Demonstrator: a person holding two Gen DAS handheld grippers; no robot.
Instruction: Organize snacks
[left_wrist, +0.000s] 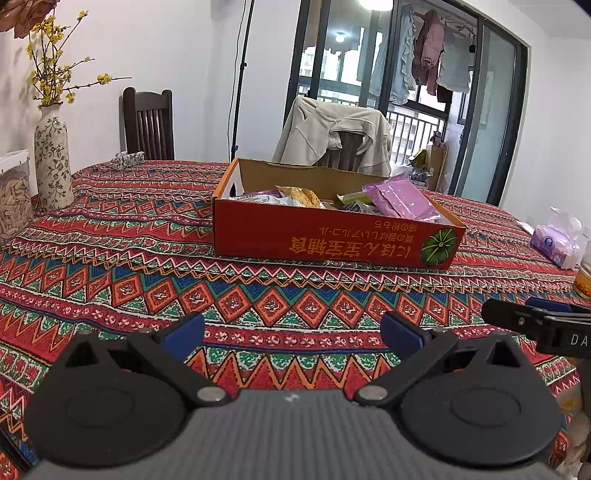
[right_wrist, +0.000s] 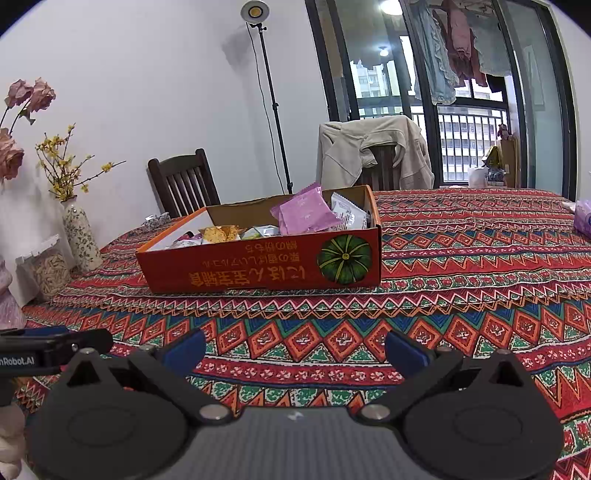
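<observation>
A red cardboard box (left_wrist: 332, 240) (right_wrist: 266, 266) with a green pumpkin print sits on the patterned tablecloth. Inside it lie several snack packets: a pink pouch (left_wrist: 402, 199) (right_wrist: 306, 214), an orange-yellow chip bag (left_wrist: 299, 197) (right_wrist: 221, 233) and white packets (right_wrist: 347, 214). My left gripper (left_wrist: 293, 334) is open and empty, hovering over the cloth in front of the box. My right gripper (right_wrist: 295, 347) is likewise open and empty, also short of the box. Each gripper's tip shows at the edge of the other's view.
A floral vase (left_wrist: 51, 162) (right_wrist: 81, 236) and a clear jar of snacks (left_wrist: 13, 195) (right_wrist: 48, 269) stand at the table's left. A tissue pack (left_wrist: 554, 242) and a glass (left_wrist: 583, 273) sit at the right. Two chairs (left_wrist: 147, 123) (right_wrist: 373, 158) stand behind the table.
</observation>
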